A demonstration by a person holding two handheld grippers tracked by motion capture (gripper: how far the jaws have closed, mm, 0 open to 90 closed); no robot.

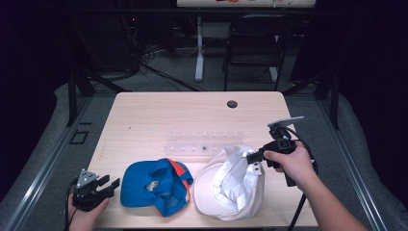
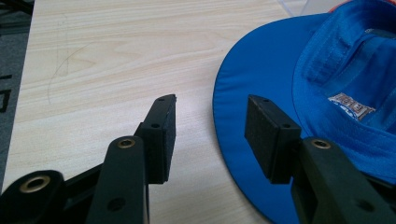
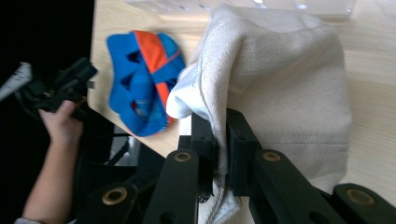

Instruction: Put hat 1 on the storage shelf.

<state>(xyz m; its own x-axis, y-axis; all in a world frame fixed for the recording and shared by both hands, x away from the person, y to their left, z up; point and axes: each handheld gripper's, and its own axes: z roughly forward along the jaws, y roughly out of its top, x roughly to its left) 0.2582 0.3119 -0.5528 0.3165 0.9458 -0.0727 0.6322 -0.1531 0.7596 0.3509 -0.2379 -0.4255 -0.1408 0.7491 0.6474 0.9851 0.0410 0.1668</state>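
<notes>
right fingers [image 3: 223, 140] pinch white cap [image 3: 289, 88]; left fingers [image 2: 210, 135] gape beside blue cap [image 2: 299, 93], label unreadable.

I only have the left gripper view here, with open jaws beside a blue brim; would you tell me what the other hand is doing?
Observer: The right hand-held gripper is shut on the white cap, pinching its fabric edge.
Operator: Thank you. Is anything else near the caps?
Observer: A clear plastic rack lies just behind them on the table.
Operator: And what does the blue cap look like overall?
Observer: The blue cap lies upside down and has an orange panel.
</notes>
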